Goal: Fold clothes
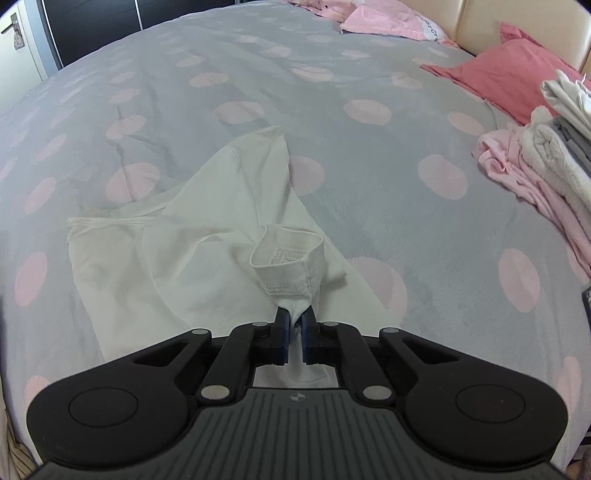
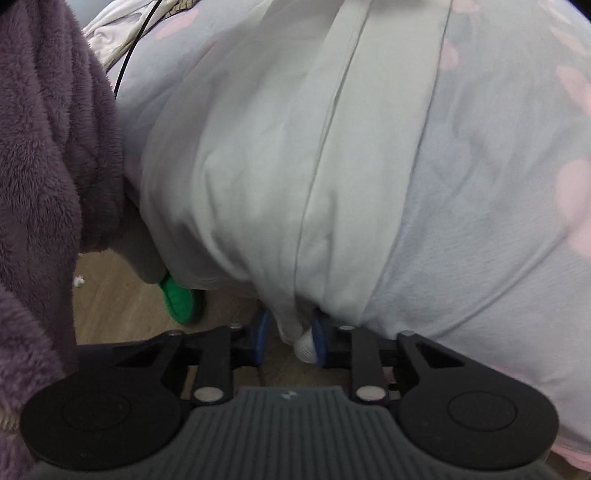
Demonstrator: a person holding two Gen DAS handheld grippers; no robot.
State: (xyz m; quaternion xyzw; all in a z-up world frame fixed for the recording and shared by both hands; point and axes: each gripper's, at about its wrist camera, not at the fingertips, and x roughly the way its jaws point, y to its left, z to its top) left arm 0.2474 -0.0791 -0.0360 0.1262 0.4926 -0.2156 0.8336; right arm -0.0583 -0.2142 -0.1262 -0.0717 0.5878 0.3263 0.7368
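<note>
While the left gripper (image 1: 294, 320) sits nearest in its own view, its two blue pads are clenched tight on a pinch of a white shirt (image 1: 207, 236), beside a stitched cuff or hem that stands up in a loop just beyond the pads; the rest of the shirt lies rumpled and unfolded across a grey bedspread with pink dots (image 1: 369, 110); further right, near the edge of the view, a stack of folded clothes (image 1: 546, 162) in pink, white and grey rests on the bed, so some garments look finished; beyond it lie a coral pillow (image 1: 495, 77) and a pale pink pillow (image 1: 384, 20) against the headboard; the pink pillow carries a white strip with small letters, too small to read.

From the right wrist view, which is blurred, the right gripper (image 2: 286, 338) has its pads partly apart, with the shirt's hanging edge (image 2: 306, 343) between them at the side of the bed; the right-hand pad touches the cloth, the left-hand one stands clear, so no firm grip shows yet; a purple fleece sleeve (image 2: 48, 147) fills the left side, and a green slipper (image 2: 181, 295) stands on the wooden floor (image 2: 107, 306) below.

This shirt seems to be at the start of its fold: both ends are being taken up, and spreading, folding and stacking remain.
</note>
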